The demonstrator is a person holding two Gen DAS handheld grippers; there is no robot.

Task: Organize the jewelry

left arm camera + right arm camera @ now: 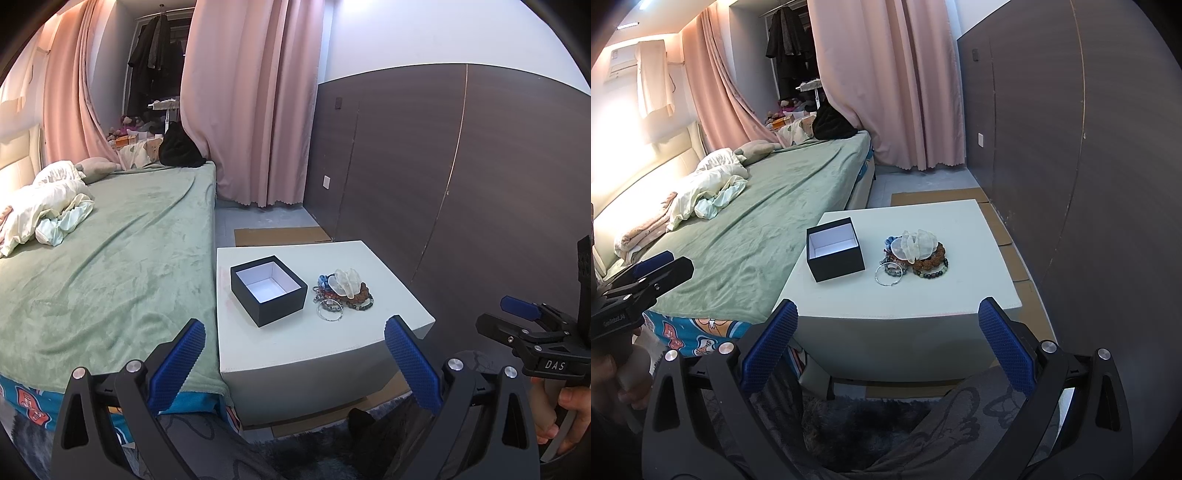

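Both blue-padded grippers, left gripper (293, 354) and right gripper (888, 339), hang spread and empty short of the white table (960, 295). Tangled beaded bracelets and silver rings (914, 258) lie heaped beside the open black box (834, 254); they look light, loose and slippery, best pinched singly at an exposed loop.

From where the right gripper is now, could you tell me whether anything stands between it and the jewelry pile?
Nothing visible does. The right gripper is open, short of the table, and the bare tabletop leads to the jewelry pile. The open box sits left of the pile, apart from it.
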